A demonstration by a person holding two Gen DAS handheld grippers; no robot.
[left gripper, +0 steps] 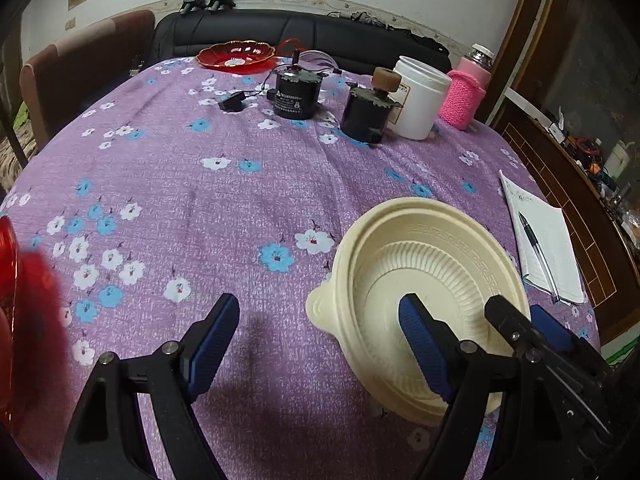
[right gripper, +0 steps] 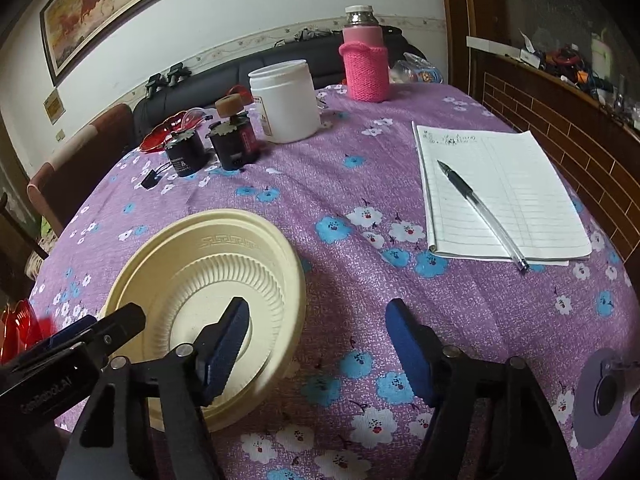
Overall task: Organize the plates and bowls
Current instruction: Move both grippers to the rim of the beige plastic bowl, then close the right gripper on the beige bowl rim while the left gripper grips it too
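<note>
A cream ribbed plastic bowl (left gripper: 424,280) lies on the purple flowered tablecloth; it also shows in the right wrist view (right gripper: 200,276). My left gripper (left gripper: 320,332) is open and empty, its right finger over the bowl's inside. My right gripper (right gripper: 316,340) is open and empty, its left finger over the bowl; it appears in the left wrist view at the bowl's right rim (left gripper: 532,332). A red scalloped plate (left gripper: 236,55) sits at the far table edge. A blurred red dish (left gripper: 16,288) is at the left edge, also seen in the right wrist view (right gripper: 16,328).
Two black motors (left gripper: 294,94), (left gripper: 368,112), a white jar (left gripper: 418,98) and a pink-sleeved bottle (left gripper: 466,92) stand at the far side. A notepad with a pen (right gripper: 496,196) lies right. A chair (left gripper: 80,68) and a black sofa (left gripper: 300,36) stand behind the table.
</note>
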